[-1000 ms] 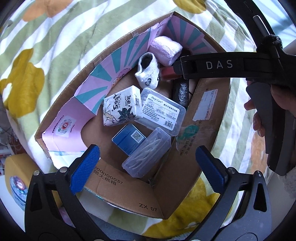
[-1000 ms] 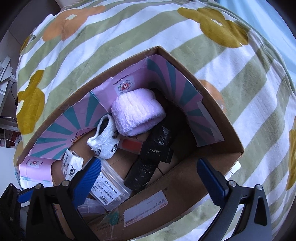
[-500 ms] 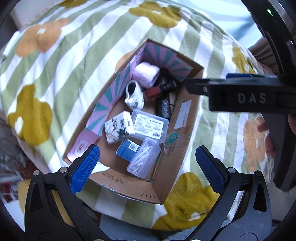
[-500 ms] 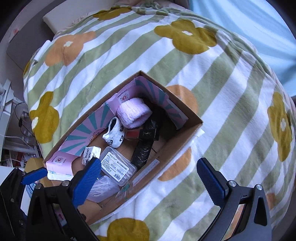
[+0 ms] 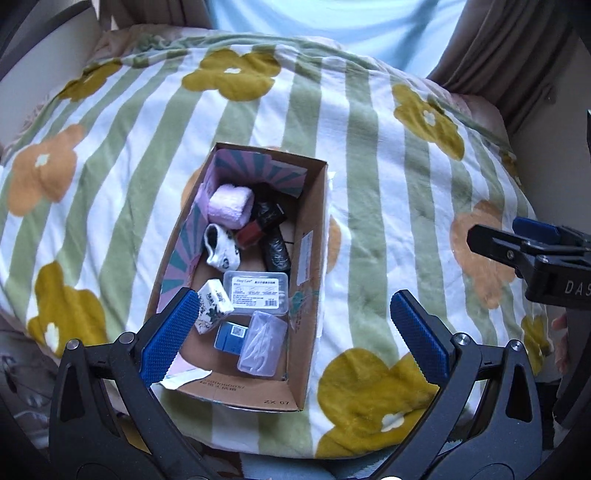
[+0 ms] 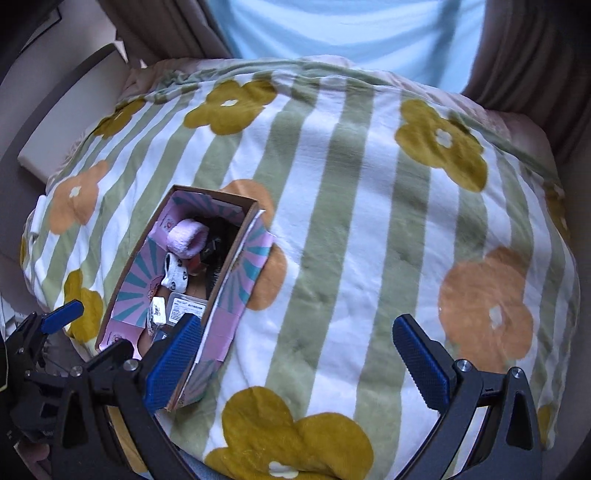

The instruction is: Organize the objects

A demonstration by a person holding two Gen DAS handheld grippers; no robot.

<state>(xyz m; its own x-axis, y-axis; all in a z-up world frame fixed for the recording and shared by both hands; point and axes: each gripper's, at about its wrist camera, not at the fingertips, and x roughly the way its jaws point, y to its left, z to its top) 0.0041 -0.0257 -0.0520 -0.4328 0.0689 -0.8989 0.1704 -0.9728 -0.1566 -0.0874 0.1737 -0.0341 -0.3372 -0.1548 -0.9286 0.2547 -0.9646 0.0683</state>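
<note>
A cardboard box (image 5: 314, 236) (image 6: 236, 240) with a pink and teal lining sits on the bed. Inside lie a pink towel roll (image 5: 231, 205) (image 6: 186, 238), a white sock (image 5: 221, 251) (image 6: 174, 275), a red tube (image 5: 255, 232), a black wrapped item (image 5: 276, 249), a clear labelled case (image 5: 255, 292), a tissue pack (image 5: 213, 308), a blue box (image 5: 231, 332) and a clear swab case (image 5: 263, 339). My left gripper (image 5: 293, 336) hangs open high above the box's near end. My right gripper (image 6: 297, 363) is open, empty, above the blanket to the box's right.
A green-striped blanket with yellow and orange flowers (image 5: 406, 206) (image 6: 369, 221) covers the bed. A light blue curtain (image 6: 351, 33) hangs behind, brown drapes (image 5: 509, 48) at the right. The right gripper's body (image 5: 535, 254) shows at the left view's right edge; the bed drops away at its edges.
Both grippers have drawn up and back from the box, so it looks much smaller now. The right gripper has swung off to the right. Box contents are unchanged.
</note>
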